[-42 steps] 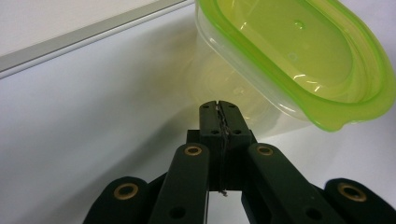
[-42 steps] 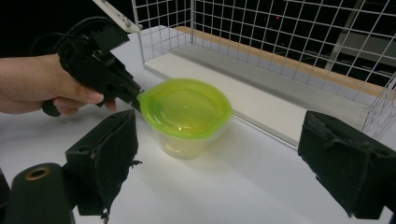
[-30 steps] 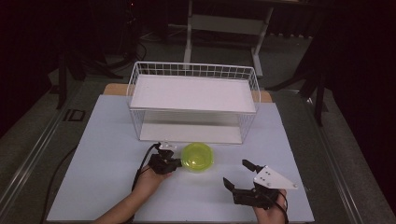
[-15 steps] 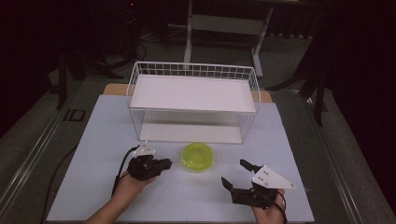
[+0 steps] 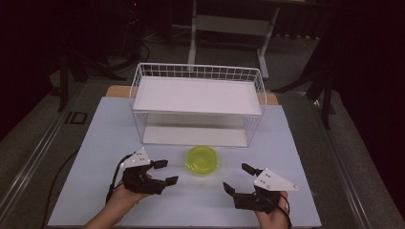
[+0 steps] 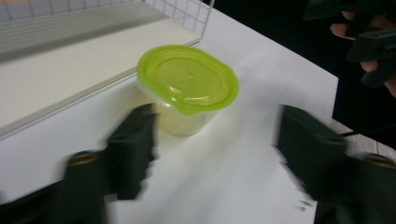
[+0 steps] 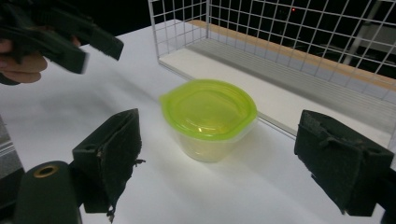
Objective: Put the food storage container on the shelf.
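Lidded green container [image 5: 202, 160], near worktop's front edge, between wide-open left gripper [image 5: 163, 171] and right gripper [image 5: 239, 178]: one-sided contact would likely tip it.

In the left gripper view, the left gripper [image 6: 215, 154] has its two black jaws wide apart, both blurred, and nothing is between them. A small clear plastic container with a yellow-green lid [image 6: 187, 88] stands on the white table surface [image 6: 224, 186], just beyond the left jaw and close beside the white shelf board of the wire rack [image 6: 70, 79]. At the top right corner, fingers of the other hand [image 6: 348, 30] hold the dark right gripper [image 6: 373, 51], well apart from the container.
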The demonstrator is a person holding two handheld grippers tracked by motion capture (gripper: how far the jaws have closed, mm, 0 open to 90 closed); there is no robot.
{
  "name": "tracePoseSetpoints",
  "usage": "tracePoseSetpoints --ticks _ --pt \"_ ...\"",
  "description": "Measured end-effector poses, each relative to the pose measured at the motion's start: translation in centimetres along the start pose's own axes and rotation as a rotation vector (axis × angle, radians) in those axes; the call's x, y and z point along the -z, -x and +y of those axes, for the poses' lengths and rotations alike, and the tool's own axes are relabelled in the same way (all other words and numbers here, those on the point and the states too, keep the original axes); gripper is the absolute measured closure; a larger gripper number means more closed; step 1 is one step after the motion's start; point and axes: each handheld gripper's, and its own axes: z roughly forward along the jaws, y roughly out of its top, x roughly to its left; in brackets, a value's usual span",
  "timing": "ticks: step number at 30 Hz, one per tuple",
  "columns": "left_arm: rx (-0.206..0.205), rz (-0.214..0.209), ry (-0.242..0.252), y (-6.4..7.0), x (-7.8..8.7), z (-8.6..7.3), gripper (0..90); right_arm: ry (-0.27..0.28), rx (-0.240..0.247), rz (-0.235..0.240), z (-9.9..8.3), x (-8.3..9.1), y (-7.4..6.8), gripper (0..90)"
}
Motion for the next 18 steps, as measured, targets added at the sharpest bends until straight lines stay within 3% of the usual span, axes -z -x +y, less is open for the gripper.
tracePoseSetpoints --ticks 3,7,9,13,18 --pt "0.001 -0.01 0.003 0.3 -0.2 0.6 4.0 -0.008 -0.002 0.024 0.5 -0.1 -0.1 14.6" --pt "-0.003 0.017 0.022 0.6 -0.4 1.1 1.8 -0.034 -0.009 0.055 0.8 -0.6 -0.2 13.8" --pt "-0.015 0.031 0.067 0.7 -0.7 1.5 1.8 -0.043 -0.04 0.089 1.2 -1.1 0.1 13.0" --pt "-0.014 0.039 0.105 0.5 -0.9 2.2 1.8 -0.047 -0.068 0.091 1.9 -1.7 1.0 12.0" --pt "0.012 -0.003 0.094 -0.1 -1.3 3.0 1.9 -0.034 -0.051 0.058 2.7 -2.3 1.8 11.7"
